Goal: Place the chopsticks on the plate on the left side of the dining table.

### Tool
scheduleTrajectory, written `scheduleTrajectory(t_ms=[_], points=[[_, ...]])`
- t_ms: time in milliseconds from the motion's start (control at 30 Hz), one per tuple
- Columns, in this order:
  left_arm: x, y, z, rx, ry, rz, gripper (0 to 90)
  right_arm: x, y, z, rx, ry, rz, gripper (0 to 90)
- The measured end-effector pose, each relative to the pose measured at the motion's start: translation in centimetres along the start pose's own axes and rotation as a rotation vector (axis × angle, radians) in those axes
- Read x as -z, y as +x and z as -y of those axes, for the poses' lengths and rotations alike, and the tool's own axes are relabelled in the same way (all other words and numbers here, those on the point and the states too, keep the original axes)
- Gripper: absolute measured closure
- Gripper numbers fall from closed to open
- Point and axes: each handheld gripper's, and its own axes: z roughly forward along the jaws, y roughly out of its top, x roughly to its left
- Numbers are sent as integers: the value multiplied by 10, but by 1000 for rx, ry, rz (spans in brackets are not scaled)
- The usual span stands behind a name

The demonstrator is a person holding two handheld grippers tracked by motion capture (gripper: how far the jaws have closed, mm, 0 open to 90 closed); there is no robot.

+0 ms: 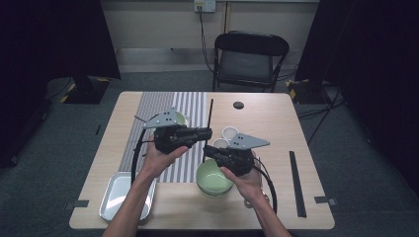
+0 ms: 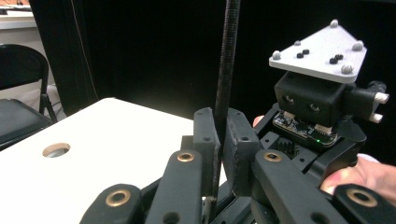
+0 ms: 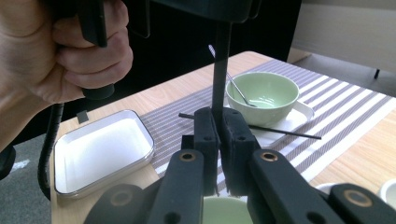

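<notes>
Left gripper (image 1: 210, 133): clenched on the black rod (image 1: 209, 118), pads pinching it from both sides in the left gripper view.

Right gripper (image 1: 206, 150): likewise clamped on the same rod, lower down its length, jaws nearly together around it in the right gripper view.

Rod held off the table (image 1: 262, 118), between the two hands and above the near edge of the striped runner (image 1: 192, 106); far end pointing away toward the back of the table in the high view.

Just below the right gripper: green bowl (image 1: 213, 180). Near left corner: metal tray (image 1: 112, 207). On the runner beyond the left gripper: cup (image 3: 261, 95) with a spoon (image 3: 236, 91) in it, on a white saucer (image 3: 299, 114), with a second thin stick (image 3: 289, 133) lying across the saucer. Near the right edge: long black strip (image 1: 297, 183), untouched.

Progress (judgement only): pickup done, rod under a two-point grip. Looks like mid-handover or a bend or pull between the hands; cannot tell which. Left to do: release by one side and placement of the rod somewhere.
</notes>
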Motion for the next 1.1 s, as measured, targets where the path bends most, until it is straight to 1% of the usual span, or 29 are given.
scheduleTrajectory(t_ms=[33, 67, 100, 133, 167, 200, 233, 267, 300, 367, 400, 433, 467, 500, 567, 600, 667, 700, 767, 800, 867, 900, 933, 967, 1033, 1100], points=[[0, 0, 0, 0, 0, 0, 854, 0, 0, 0, 0, 0, 0, 854], [1, 1, -3, 12, -10, 13, 855, -1, -1, 1, 0, -10, -5, 810], [1, 1, -3, 12, -10, 13, 855, -2, -1, 2, -2, -7, 3, 801], [2, 1, -7, 7, -24, 20, 856, -3, -1, 3, -4, -4, -6, 800], [2, 1, -7, 7, -24, 20, 856, -5, -2, 5, -1, -3, -9, 800], [2, 1, -9, 8, -32, 25, 856, -5, -2, 5, -1, -3, -9, 800], [3, 1, -11, 5, -30, 30, 856, -6, -2, 7, -7, 3, -10, 815], [4, 2, -12, -4, -23, 23, 856, -7, -3, 10, -10, 6, -16, 844], [4, 2, -12, -4, -23, 23, 855, -7, -3, 10, -10, 6, -16, 844], [6, 5, -11, 3, -32, 24, 854, -5, -4, 10, -14, 6, -16, 847], [7, 5, -10, 17, -48, 26, 851, -4, -5, 8, -12, 6, -9, 848], [7, 5, -10, 17, -48, 26, 849, -4, -4, 8, -11, 9, -9, 852], [6, 5, -8, 16, -48, 26, 849, -4, -4, 8, -11, 9, -9, 852], [5, 5, -7, 10, -38, 21, 840, -4, -2, 6, -4, 18, -10, 857], [2, 3, -3, -6, -20, 19, 833, -4, -1, 4, -7, 18, -8, 858], [0, 2, -1, -6, -13, 14, 824, -4, 0, 2, -6, 18, -7, 858], [-4, 2, 5, 1, 4, 26, 816, -1, 0, 0, -9, 9, -12, 858], [-5, 1, 7, -4, 12, 31, 814, -1, 0, -1, -5, 8, -6, 858], [-7, 0, 7, -1, 5, 34, 836, 0, 0, -2, -5, 7, -8, 858], [-8, 0, 7, -12, 4, 33, 840, 0, 0, -1, -9, 3, -6, 858], [-8, 0, 7, -9, 1, 38, 842, 1, 0, -1, -9, -1, -7, 857], [-8, 0, 6, -3, 0, 47, 848, 1, -1, 0, -8, -14, -12, 844], [-7, 0, 5, -9, -5, 42, 848, 1, -1, 0, -13, -13, -13, 822], [-7, 0, 5, -9, -5, 42, 848, 1, -1, 0, -13, -13, -13, 822], [-4, 2, 1, -4, -24, 43, 849, 0, -2, 2, -10, -6, -13, 776], [0, 3, -4, -7, -24, 35, 849, -2, -4, 6, -20, 2, -18, 765]])
